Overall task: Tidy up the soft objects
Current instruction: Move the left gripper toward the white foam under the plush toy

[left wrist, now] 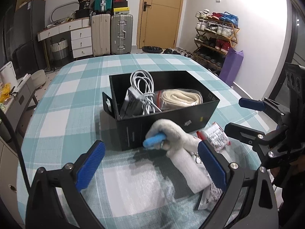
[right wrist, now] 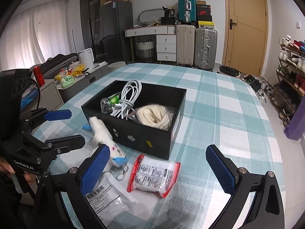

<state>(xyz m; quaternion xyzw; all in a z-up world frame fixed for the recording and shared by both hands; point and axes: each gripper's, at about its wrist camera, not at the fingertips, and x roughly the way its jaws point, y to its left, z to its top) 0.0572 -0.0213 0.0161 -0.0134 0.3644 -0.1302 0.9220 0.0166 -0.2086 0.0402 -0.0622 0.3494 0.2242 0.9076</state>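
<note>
Both claws, left [left wrist: 150, 164] and right [right wrist: 158, 167], open above plush toy [right wrist: 101, 131].

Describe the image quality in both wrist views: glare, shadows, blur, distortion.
Left wrist view: blown-out glare at upper right, strong fisheye bending of the checked tablecloth, dark vignette corners, and a gripper shadow beside the plush toy. Right wrist view: bright curtain glow at left, the red-edged packet slightly motion-blurred, the black box sharp, walls curved.

Bright window glare, soft shadows, fisheye-warped edges, slight blur.
</note>
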